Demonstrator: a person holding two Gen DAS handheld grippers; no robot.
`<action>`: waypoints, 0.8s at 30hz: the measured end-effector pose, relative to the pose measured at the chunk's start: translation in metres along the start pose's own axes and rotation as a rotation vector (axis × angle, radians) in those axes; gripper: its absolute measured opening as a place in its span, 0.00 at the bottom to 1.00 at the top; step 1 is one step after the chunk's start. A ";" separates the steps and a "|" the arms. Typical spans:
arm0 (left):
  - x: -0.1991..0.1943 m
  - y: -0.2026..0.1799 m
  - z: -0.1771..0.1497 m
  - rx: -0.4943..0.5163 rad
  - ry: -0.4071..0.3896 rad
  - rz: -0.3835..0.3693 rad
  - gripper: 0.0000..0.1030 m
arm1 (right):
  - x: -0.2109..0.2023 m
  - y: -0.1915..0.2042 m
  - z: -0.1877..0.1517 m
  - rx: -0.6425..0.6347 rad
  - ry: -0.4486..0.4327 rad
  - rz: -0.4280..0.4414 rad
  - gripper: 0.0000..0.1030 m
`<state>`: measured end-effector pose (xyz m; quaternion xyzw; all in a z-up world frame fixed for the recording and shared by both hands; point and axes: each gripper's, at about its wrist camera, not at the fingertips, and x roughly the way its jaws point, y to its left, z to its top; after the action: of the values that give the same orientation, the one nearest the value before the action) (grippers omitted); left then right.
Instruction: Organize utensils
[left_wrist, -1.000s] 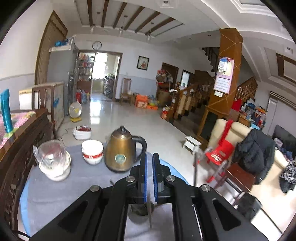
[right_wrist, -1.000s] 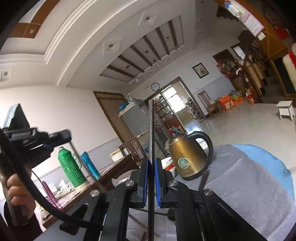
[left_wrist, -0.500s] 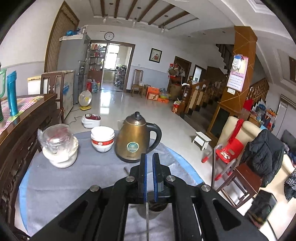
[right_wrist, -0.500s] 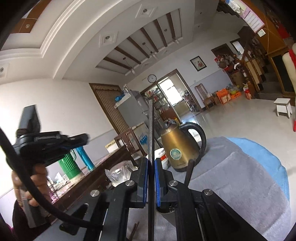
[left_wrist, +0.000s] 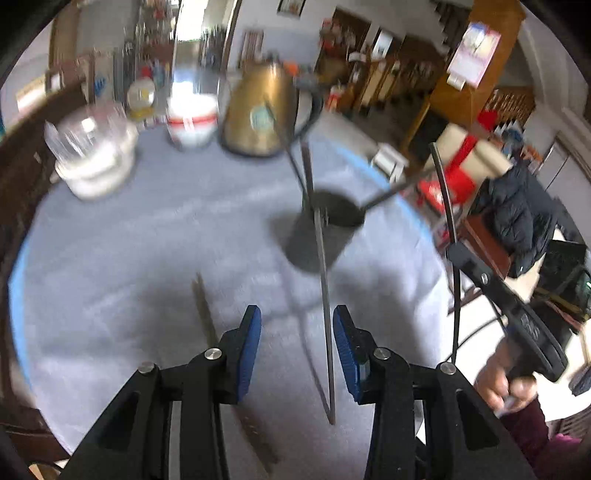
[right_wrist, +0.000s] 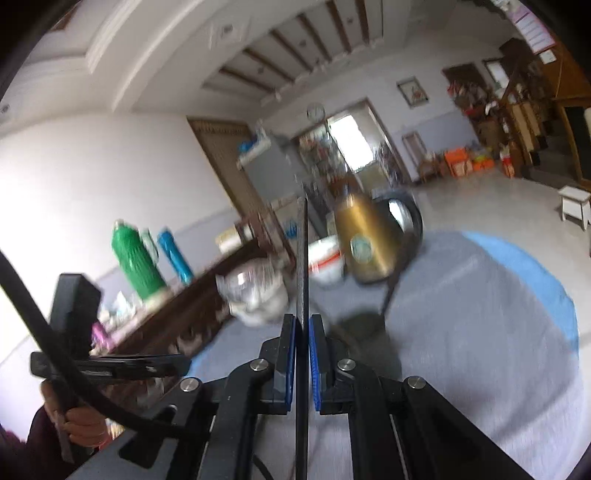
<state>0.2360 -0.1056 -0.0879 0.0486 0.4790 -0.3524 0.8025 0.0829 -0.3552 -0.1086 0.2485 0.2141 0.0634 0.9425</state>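
The left gripper (left_wrist: 297, 349) is released above the table (left_wrist: 129, 258), the right gripper (right_wrist: 302, 341) clenches one chopstick (right_wrist: 303, 266) upright, and next it must be lowered into the dark cup (left_wrist: 321, 229) just ahead.

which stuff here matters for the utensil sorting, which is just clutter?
Job:
dark holder cup
chopstick clamped in right tongs
loose chopstick on cloth
left tongs, open

Clutter:
gold kettle
white bowl
glass jar
green thermos
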 end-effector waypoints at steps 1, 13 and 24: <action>0.013 -0.002 0.000 -0.006 0.028 -0.005 0.40 | 0.005 -0.005 -0.011 0.013 0.068 -0.029 0.08; 0.091 -0.020 0.037 0.008 0.096 -0.012 0.49 | 0.047 -0.060 -0.078 0.073 0.466 -0.316 0.09; 0.112 -0.019 0.049 -0.006 0.109 -0.033 0.08 | 0.094 -0.074 -0.062 0.134 0.601 -0.274 0.15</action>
<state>0.2929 -0.1983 -0.1466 0.0574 0.5239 -0.3610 0.7694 0.1418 -0.3705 -0.2288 0.2492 0.5176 -0.0077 0.8185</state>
